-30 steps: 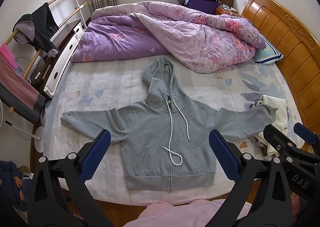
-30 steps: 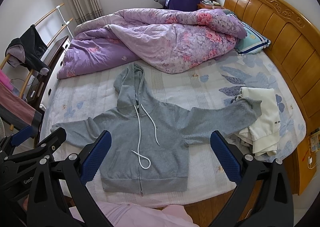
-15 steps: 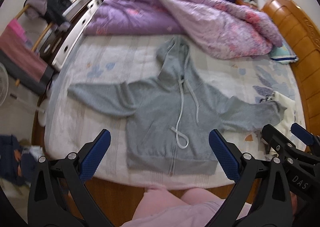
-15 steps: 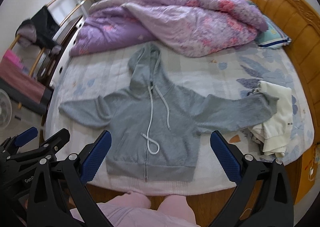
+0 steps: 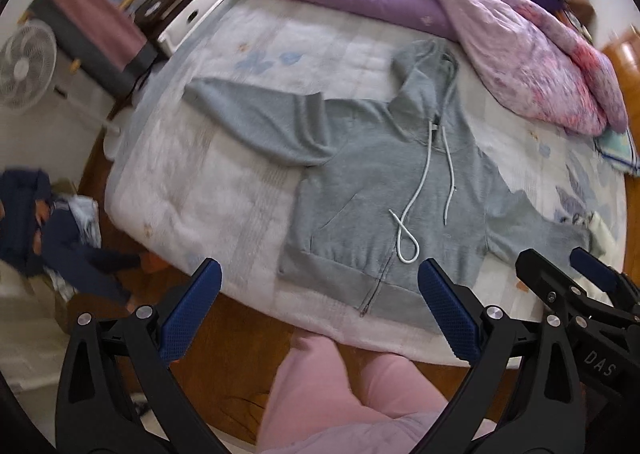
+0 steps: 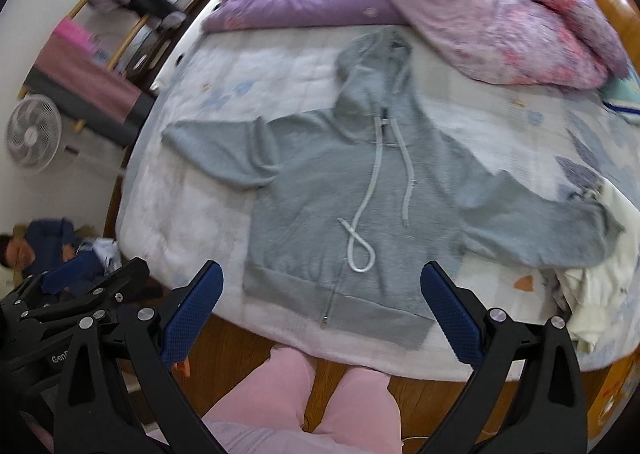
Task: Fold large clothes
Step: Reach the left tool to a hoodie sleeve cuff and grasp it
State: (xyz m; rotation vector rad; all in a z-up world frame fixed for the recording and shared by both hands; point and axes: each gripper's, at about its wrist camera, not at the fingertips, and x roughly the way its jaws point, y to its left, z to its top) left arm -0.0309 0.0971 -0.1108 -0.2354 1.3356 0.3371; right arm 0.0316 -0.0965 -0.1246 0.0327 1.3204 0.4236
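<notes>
**Grey hoodie: unfolded**

Hoodie (image 6: pixel 352 194) lies flat, front up, sleeves outstretched, on the bed (image 6: pixel 192 190) below the purple quilt (image 6: pixel 460 6). Left gripper (image 5: pixel 318 304) and right gripper (image 6: pixel 322 304) hover spread, empty. All folding remains.

Both wrist views look down from the bed's foot; both share the spread hoodie (image 5: pixel 384 190).

Soft daylight, motion-blurred throughout, with fisheye-warped, dark-vignetted edges.
</notes>
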